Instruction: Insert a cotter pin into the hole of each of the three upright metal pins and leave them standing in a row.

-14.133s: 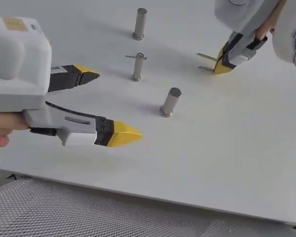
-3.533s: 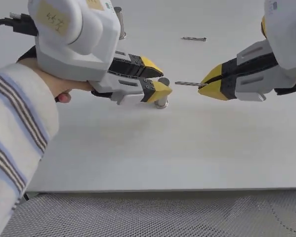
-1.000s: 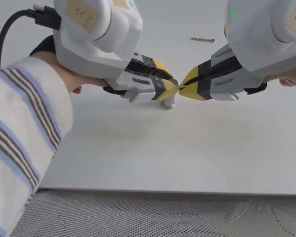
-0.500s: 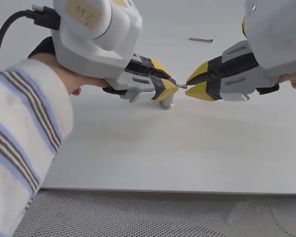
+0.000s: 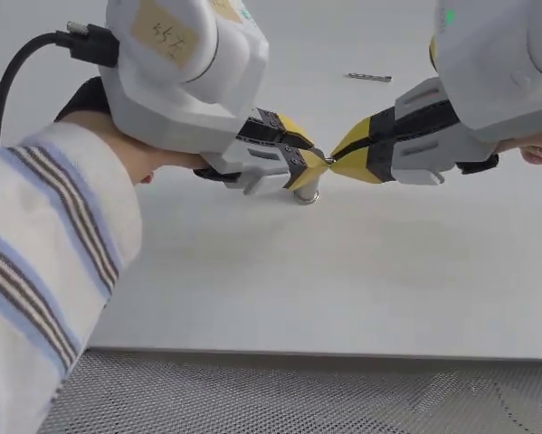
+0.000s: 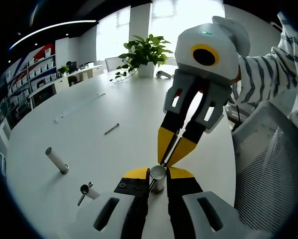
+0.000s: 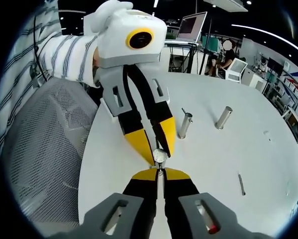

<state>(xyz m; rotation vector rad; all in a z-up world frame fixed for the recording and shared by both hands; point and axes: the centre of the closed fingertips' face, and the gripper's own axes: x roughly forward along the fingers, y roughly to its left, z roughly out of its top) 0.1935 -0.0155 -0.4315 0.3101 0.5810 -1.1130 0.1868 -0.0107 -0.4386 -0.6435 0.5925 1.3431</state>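
The left claw (image 6: 158, 173) is closed on an upright metal pin (image 6: 158, 183), one yellow tip pressed to each side of it near the top; the right claw (image 7: 160, 175) faces it tip to tip, jaws nearly together on a thin cotter pin (image 7: 160, 169) whose far end meets the head of the gripped pin; how far it has entered the hole cannot be told; beyond the right claw and to its right, a second pin (image 7: 185, 124) stands on the white bench (image 5: 280, 271) with a cotter pin through its top; a bare third pin (image 7: 223, 117) stands just past it; a loose cotter pin (image 7: 241, 184) lies flat on the bench, well off to the right claw's right.
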